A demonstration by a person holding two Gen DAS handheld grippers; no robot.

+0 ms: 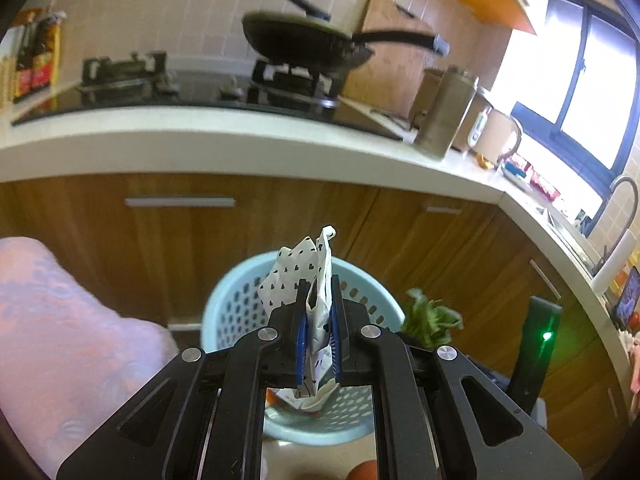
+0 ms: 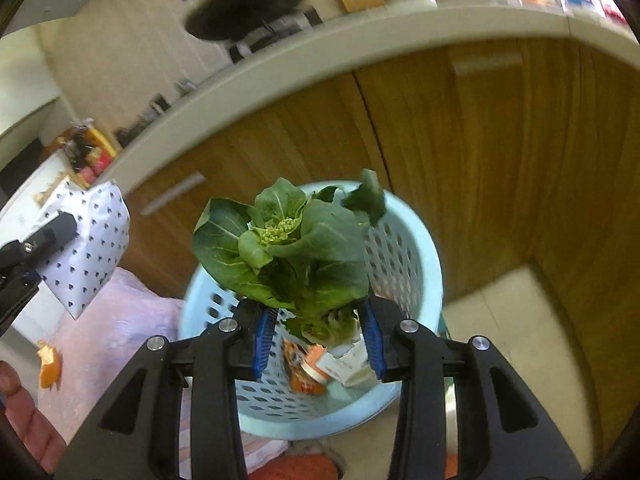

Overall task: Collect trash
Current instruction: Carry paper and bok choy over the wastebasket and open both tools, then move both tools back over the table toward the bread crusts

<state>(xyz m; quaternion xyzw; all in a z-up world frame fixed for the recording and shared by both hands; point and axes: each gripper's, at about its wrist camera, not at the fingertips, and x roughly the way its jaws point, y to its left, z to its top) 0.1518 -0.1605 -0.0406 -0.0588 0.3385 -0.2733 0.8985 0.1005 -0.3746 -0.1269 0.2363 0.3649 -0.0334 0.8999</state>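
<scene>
A pale blue perforated basket (image 1: 224, 304) stands on the floor in front of the wooden cabinets. My left gripper (image 1: 318, 292) is shut on a crumpled white paper with black dots (image 1: 292, 276), held above the basket's near side. In the right wrist view the same dotted paper (image 2: 88, 248) hangs left of the basket (image 2: 404, 248). My right gripper (image 2: 316, 308) is shut on a leafy green vegetable (image 2: 296, 240), upright over the basket's mouth. Inside lie an orange wrapper (image 2: 304, 364) and a white carton (image 2: 352, 364). The left wrist view shows the vegetable (image 1: 430, 318) at the basket's right.
Pink patterned fabric (image 1: 60, 320) lies left of the basket, with an orange peel (image 2: 50, 364) on it. A hand (image 2: 20, 420) shows at the lower left. Above the cabinet doors (image 1: 180, 240) runs a white counter (image 1: 200, 140) with a stove, a black pan (image 1: 304, 44) and a metal canister (image 1: 448, 112).
</scene>
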